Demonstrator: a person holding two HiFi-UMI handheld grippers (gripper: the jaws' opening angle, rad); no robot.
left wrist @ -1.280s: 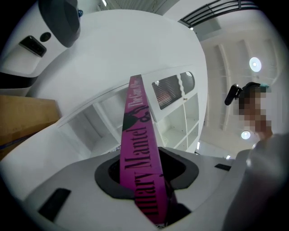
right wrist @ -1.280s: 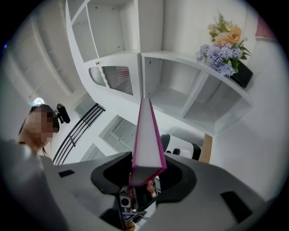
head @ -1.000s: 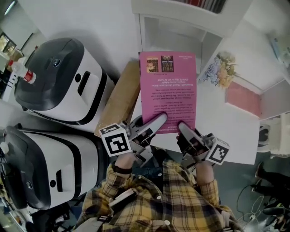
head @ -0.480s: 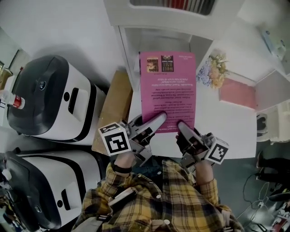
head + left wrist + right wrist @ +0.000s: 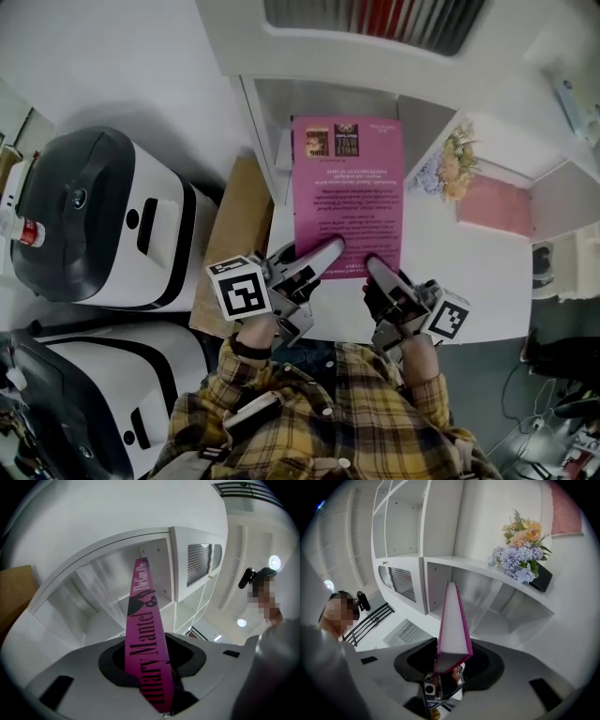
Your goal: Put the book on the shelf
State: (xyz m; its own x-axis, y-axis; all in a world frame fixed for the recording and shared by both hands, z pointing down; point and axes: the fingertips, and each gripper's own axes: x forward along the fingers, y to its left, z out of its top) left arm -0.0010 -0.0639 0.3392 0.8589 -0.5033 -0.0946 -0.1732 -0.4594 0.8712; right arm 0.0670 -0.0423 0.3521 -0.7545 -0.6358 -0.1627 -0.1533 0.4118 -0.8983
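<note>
Your left gripper point(image 5: 325, 250) and right gripper point(image 5: 378, 266) are both clamped on the near end of the pink book point(image 5: 348, 192). Its far end sits at the empty shelf cubby point(image 5: 323, 97), so keep it square and slide straight in.

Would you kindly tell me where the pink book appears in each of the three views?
Head view: the pink book is at centre, back cover facing the camera, far end toward the white shelf.
Left gripper view: the book is at centre, spine toward the camera, rising from the jaws.
Right gripper view: the book is at centre, page edge toward the camera, rising from the jaws.
Shared landmark: the shelf's empty compartment beyond the book.
</note>
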